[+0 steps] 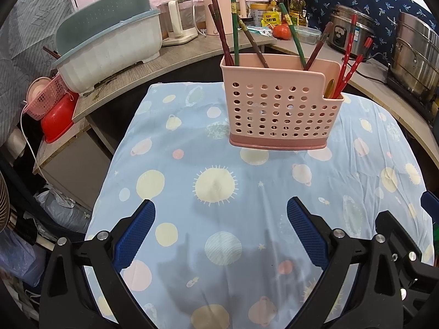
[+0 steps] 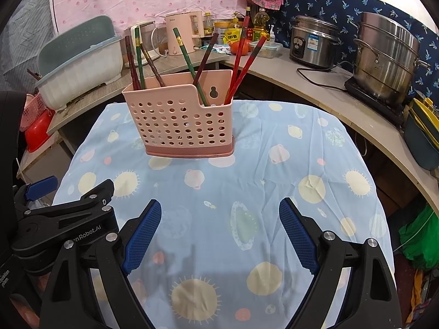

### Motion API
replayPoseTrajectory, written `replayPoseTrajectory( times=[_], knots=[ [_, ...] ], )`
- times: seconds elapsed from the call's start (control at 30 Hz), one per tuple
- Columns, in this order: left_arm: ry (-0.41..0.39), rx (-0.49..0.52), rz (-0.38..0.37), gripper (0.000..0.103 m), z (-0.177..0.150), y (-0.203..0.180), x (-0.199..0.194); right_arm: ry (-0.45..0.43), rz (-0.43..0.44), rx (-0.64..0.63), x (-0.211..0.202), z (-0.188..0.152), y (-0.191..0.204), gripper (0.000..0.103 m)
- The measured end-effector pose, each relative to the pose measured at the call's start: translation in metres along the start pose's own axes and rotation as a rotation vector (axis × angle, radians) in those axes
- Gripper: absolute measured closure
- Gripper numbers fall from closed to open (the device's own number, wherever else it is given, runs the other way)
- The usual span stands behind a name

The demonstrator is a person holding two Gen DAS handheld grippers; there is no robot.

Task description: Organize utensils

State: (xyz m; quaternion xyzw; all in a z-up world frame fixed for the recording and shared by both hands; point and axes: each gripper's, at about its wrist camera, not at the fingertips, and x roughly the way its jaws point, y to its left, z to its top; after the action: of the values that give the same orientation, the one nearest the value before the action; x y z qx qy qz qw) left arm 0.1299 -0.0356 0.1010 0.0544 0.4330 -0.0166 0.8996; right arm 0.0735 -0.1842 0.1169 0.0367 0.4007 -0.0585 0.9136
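Note:
A pink perforated utensil holder [image 1: 279, 109] stands upright on the blue patterned tablecloth [image 1: 219, 192]; it also shows in the right wrist view [image 2: 181, 120]. It holds several chopsticks: brown [image 1: 223, 35], green [image 1: 234, 27] and red [image 1: 348, 54] ones, leaning in different compartments. A gold utensil tip [image 1: 330, 86] sits in the low right compartment. My left gripper [image 1: 221, 211] is open and empty, well short of the holder. My right gripper [image 2: 219, 211] is open and empty, also short of the holder. The left gripper body [image 2: 68, 213] shows at the right view's left edge.
A curved counter [image 2: 343, 101] wraps behind the table, with a dish-drainer tub [image 1: 109, 49], kettles [image 1: 222, 11], a rice cooker [image 2: 312, 44], a steel steamer pot [image 2: 387, 57], bottles and a tomato [image 1: 282, 31]. A red basin [image 1: 57, 123] sits low left.

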Motion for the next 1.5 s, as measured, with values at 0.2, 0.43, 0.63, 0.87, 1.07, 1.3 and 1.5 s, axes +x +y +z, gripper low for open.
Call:
replayPoseTrajectory(
  times=[0.2, 0.43, 0.63, 0.87, 1.07, 1.3, 1.5],
  knots=[
    [0.005, -0.002, -0.001, 0.011, -0.0004, -0.0015, 0.0006, -0.014, -0.014, -0.009, -0.0015, 0.0009, 0.0004, 0.019],
    [0.006, -0.003, 0.001, 0.011, -0.0006, -0.0014, 0.0011, 0.000, 0.001, 0.003, 0.0002, 0.0014, -0.0002, 0.019],
    [0.007, -0.003, 0.001, 0.011, -0.0005, -0.0013, 0.0012, 0.001, -0.011, -0.001, 0.0011, 0.0008, 0.0004, 0.018],
    [0.010, -0.006, 0.006, 0.011, -0.0006, -0.0006, 0.0022, -0.024, -0.018, -0.013, -0.0007, 0.0013, 0.0004, 0.011],
    [0.010, -0.007, 0.010, 0.011, 0.0002, 0.0004, 0.0031, -0.032, -0.019, -0.004, -0.0012, 0.0037, -0.0020, 0.007],
    [0.010, -0.008, 0.010, 0.011, 0.0011, 0.0001, 0.0031, -0.028, -0.021, 0.001, -0.0002, 0.0045, -0.0029, 0.007],
    [0.009, -0.007, 0.010, 0.011, 0.0009, 0.0002, 0.0029, -0.027, -0.018, 0.005, 0.0003, 0.0044, -0.0033, 0.007]
  ],
)
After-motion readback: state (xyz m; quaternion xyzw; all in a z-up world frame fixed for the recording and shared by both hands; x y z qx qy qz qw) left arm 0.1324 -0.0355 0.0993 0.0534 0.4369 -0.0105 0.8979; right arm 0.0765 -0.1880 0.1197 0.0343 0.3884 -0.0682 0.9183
